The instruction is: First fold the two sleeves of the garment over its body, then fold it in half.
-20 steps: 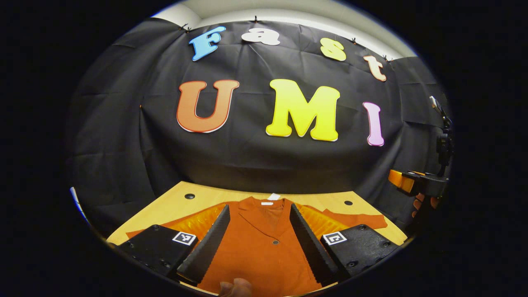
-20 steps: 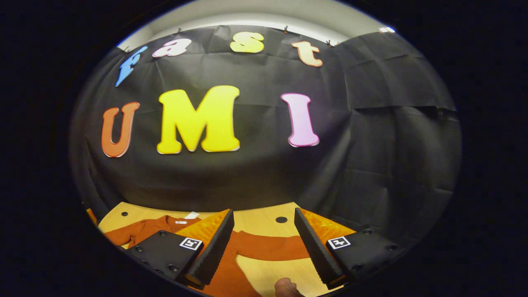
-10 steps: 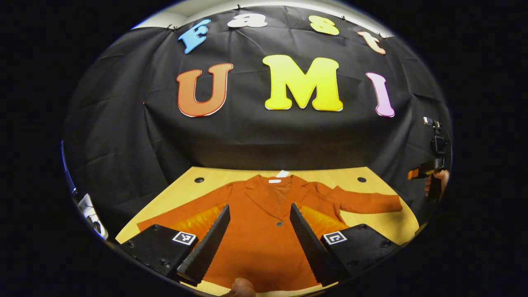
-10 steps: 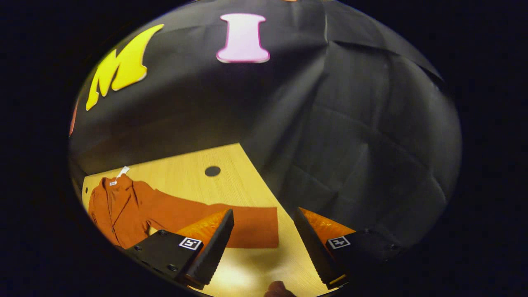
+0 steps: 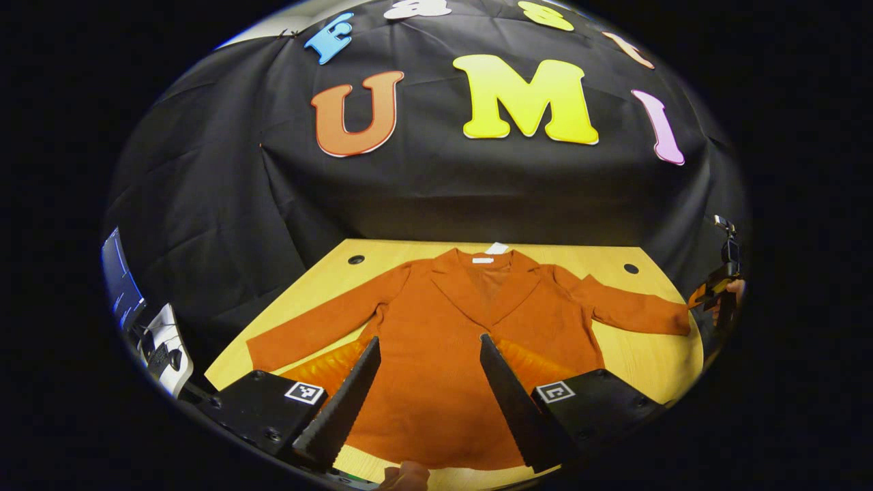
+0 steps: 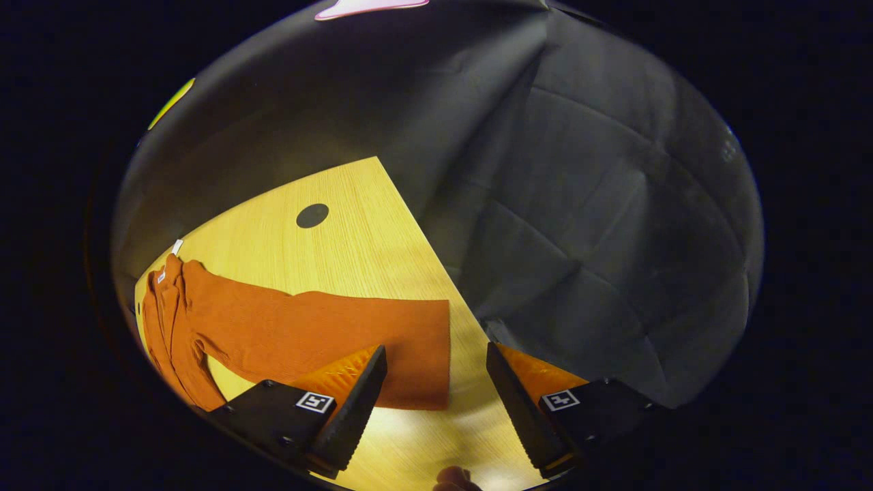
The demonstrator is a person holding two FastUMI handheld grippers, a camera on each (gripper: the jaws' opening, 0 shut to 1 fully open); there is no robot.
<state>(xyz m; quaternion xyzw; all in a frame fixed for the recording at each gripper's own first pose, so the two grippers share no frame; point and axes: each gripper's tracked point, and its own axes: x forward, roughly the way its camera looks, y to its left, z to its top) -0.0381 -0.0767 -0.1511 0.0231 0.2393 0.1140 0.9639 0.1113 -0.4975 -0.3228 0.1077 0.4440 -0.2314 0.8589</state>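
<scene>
Looking along the left tool (image 5: 426,382) in the left gripper view, its fingers stand spread and pinch nothing above the garment (image 5: 464,354), a rust-orange jacket lying flat and face up on the pale wooden bench (image 5: 655,361). Collar points to the far edge, hem toward the tool, so the body's long axis runs straight ahead between the fingers. Both sleeves splay outward, unfolded; the left sleeve (image 5: 320,327) slants down toward this tool's side. The right tool (image 5: 713,293) shows small at the far right, just beside the other cuff.

From the right gripper view, the right tool (image 6: 436,402) is likewise spread and empty. The right sleeve (image 6: 327,334) runs crosswise, with its square cuff (image 6: 426,354) just ahead between the fingers. The cloth looks finely ribbed, soft and limp. This tool seems the nearer to a first grasp.
</scene>
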